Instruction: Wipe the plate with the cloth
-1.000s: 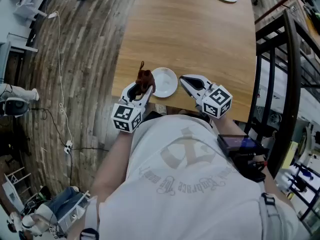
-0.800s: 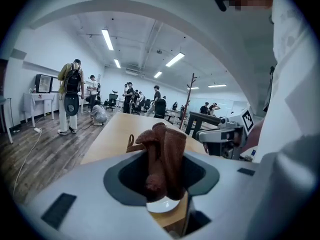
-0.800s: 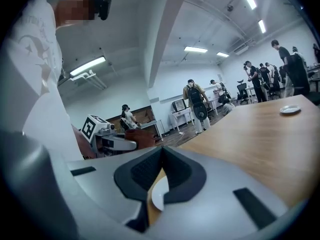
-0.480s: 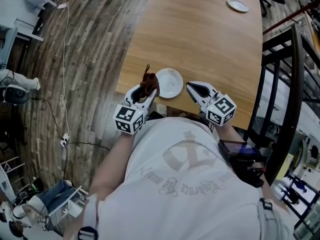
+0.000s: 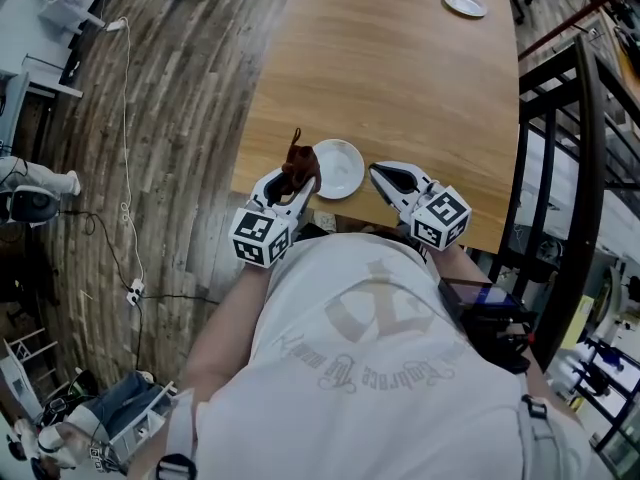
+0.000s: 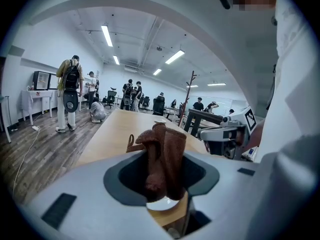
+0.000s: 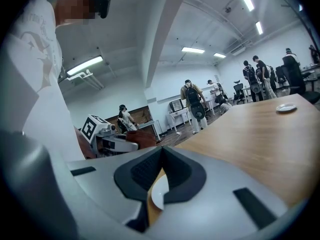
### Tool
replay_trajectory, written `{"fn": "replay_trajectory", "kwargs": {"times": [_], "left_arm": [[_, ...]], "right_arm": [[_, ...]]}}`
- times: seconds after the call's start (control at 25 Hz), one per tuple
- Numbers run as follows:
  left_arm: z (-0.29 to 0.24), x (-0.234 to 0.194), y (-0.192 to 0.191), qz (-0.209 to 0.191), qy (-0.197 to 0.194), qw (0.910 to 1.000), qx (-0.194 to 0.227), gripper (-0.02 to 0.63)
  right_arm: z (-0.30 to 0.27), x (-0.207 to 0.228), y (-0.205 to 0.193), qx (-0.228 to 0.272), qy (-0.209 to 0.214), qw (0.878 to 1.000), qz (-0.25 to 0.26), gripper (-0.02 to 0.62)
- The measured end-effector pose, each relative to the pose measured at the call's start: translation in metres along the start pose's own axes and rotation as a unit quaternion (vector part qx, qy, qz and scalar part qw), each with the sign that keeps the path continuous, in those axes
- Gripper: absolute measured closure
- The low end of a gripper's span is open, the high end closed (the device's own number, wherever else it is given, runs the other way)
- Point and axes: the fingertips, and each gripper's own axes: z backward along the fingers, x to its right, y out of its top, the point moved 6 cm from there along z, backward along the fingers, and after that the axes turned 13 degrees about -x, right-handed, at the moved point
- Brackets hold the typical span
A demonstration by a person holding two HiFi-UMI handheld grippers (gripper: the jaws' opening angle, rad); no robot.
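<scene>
Barely anything has shifted this past second: my left gripper (image 5: 298,185) still clamps the brown cloth (image 5: 298,160) at the plate's (image 5: 342,168) left rim, and my right gripper (image 5: 386,176), closed and empty, sits just right of it. I'd press the cloth flat and sweep inward, steadying the rim. A second plate (image 5: 465,4) lies far beyond on the worktop (image 5: 400,68).

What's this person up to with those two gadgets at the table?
A person stands at the near edge of a wooden table with a hand-held gripper in each hand. The left gripper is clamped on a bunched brown cloth, held at the left rim of a small white plate. The right gripper sits just to the plate's right, jaws together with nothing in them. It looks set up for wiping the plate. A second plate lies at the table's far end.
</scene>
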Motion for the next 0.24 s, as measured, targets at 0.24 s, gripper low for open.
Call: {"fn": "replay_trajectory", "kwargs": {"times": [0.24], "left_arm": [[-0.0004,-0.0048,0.0054,-0.002,-0.002,1.0,-0.001,0.437]], "right_arm": [[-0.0031,0.0003,0.003,-0.003,0.0,1.0,0.0,0.583]]}}
